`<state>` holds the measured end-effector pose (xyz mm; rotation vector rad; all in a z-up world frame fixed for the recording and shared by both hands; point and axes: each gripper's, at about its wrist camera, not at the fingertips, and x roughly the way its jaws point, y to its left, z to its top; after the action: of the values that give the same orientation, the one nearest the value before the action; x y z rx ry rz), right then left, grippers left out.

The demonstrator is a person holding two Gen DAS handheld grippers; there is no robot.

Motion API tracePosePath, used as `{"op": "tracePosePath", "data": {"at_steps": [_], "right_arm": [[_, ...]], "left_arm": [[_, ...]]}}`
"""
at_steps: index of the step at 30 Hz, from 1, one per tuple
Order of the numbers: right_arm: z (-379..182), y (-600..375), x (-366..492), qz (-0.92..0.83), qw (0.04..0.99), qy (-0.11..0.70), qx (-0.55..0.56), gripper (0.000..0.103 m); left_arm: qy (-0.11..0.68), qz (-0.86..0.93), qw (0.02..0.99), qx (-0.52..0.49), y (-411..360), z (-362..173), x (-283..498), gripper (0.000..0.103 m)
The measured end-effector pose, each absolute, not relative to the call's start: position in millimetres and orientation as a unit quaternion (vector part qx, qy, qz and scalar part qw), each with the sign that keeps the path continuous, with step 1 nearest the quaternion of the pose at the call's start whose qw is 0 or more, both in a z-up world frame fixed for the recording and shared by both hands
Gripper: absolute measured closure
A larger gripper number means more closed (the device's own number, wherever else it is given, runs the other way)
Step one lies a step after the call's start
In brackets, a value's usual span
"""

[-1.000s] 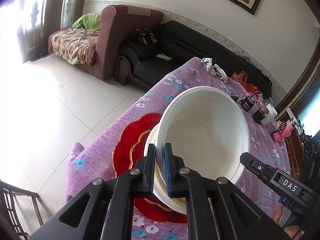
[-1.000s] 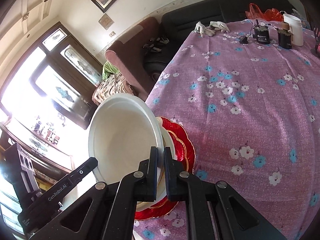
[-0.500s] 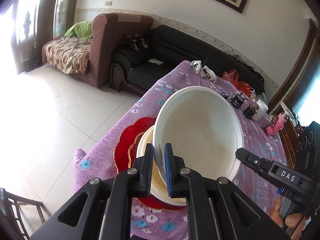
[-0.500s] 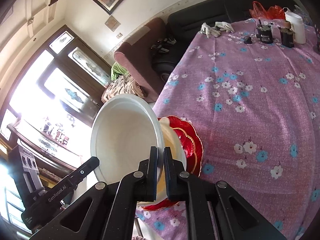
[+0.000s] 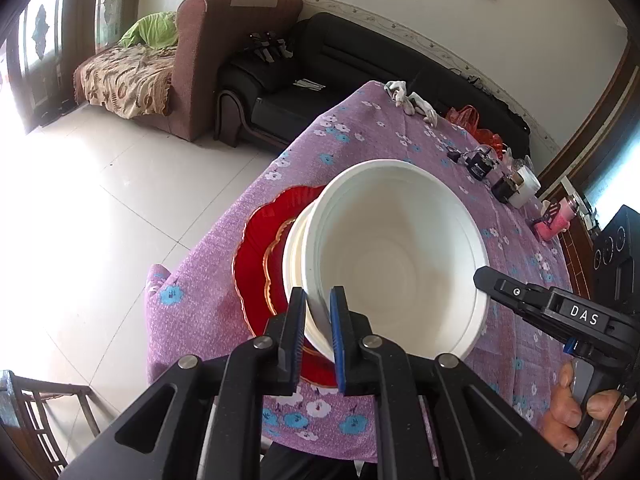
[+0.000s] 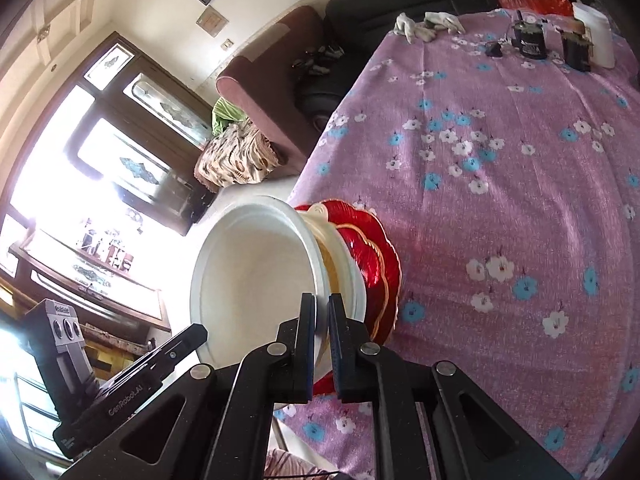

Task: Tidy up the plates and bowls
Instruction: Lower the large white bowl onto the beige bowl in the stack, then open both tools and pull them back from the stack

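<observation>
A large white bowl (image 5: 400,264) is held by both grippers at opposite sides of its rim. My left gripper (image 5: 318,312) is shut on the near rim. My right gripper (image 6: 321,312) is shut on the other side of the rim; the bowl also shows in the right wrist view (image 6: 256,272). Below the bowl sit a cream bowl (image 5: 294,248) and red scalloped plates (image 5: 256,256) stacked at the table's near left corner. In the right wrist view the cream bowl (image 6: 340,256) and red plates (image 6: 376,264) show beside the white bowl.
The table has a purple flowered cloth (image 6: 500,184). At its far end are white gloves (image 5: 408,98), small dark jars (image 6: 530,40), a white container (image 6: 598,36) and a pink object (image 5: 554,222). A black sofa (image 5: 320,68) and brown armchair (image 5: 208,56) stand beyond. A wooden chair (image 5: 36,412) is at lower left.
Both grippers have lifted the white bowl slightly up and back from the stack; more of the cream bowl and red plates now shows below it.
</observation>
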<state>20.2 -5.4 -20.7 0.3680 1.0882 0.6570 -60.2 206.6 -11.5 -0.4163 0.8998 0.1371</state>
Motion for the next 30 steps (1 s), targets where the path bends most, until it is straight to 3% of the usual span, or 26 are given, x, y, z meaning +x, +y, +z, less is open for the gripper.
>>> {"op": "tracePosePath", "data": {"at_steps": [4, 6, 8, 15, 23, 26, 30], "right_arm": [[-20, 0, 26, 0.297, 0.797, 0.499, 0.163, 0.093], [-22, 2, 30, 0.297, 0.795, 0.503, 0.16, 0.089], [-23, 1, 32, 0.304, 0.794, 0.499, 0.169, 0.074], [-12, -32, 35, 0.312, 0.815, 0.442, 0.209, 0.066], [-21, -64, 27, 0.297, 0.835, 0.415, 0.206, 0.066], [-20, -67, 14, 0.308, 0.843, 0.399, 0.188, 0.066], [-21, -72, -1, 0.323, 0.845, 0.388, 0.177, 0.066]], "left_arm": [[0.435, 0.066, 0.875, -0.2, 210, -12, -54, 0.088], [0.438, 0.066, 0.874, -0.2, 212, -13, -53, 0.086], [0.437, 0.067, 0.875, -0.197, 214, -12, -55, 0.084], [0.411, 0.113, 0.889, -0.166, 217, -4, -68, 0.081], [0.346, 0.159, 0.922, -0.068, 176, 17, -83, 0.032], [0.328, 0.172, 0.928, -0.048, 165, 19, -86, 0.022], [0.322, 0.164, 0.931, -0.06, 159, 18, -90, 0.018]]}}
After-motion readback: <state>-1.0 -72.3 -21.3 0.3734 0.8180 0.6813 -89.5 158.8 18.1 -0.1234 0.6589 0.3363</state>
